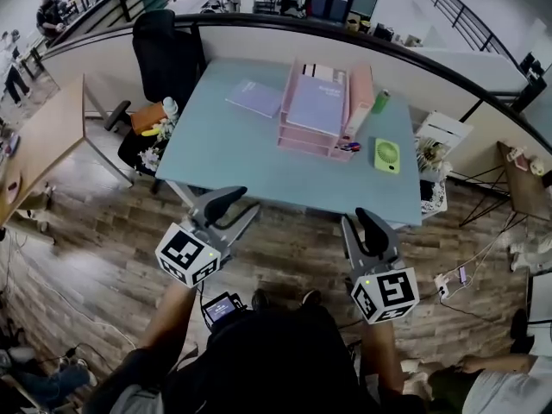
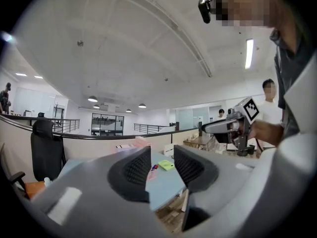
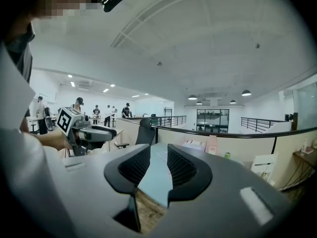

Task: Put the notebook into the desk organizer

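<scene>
bare table (image 1: pixel 226 166) before organizer (image 1: pixel 304 141)

Nothing legible anywhere. The left cube (image 1: pixel 188 255) and right cube (image 1: pixel 385 295), at lower centre, bear only black-and-white square patterns. Print on the notebook (image 1: pixel 255 98) and on the papers (image 1: pixel 323 72) in the organizer (image 1: pixel 304 138), upper centre, is too small to read.

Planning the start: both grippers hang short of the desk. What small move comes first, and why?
Probably reach the left gripper forward toward the notebook: its fingers stand apart and empty, and the notebook lies flat left of the pink desk organizer.
</scene>
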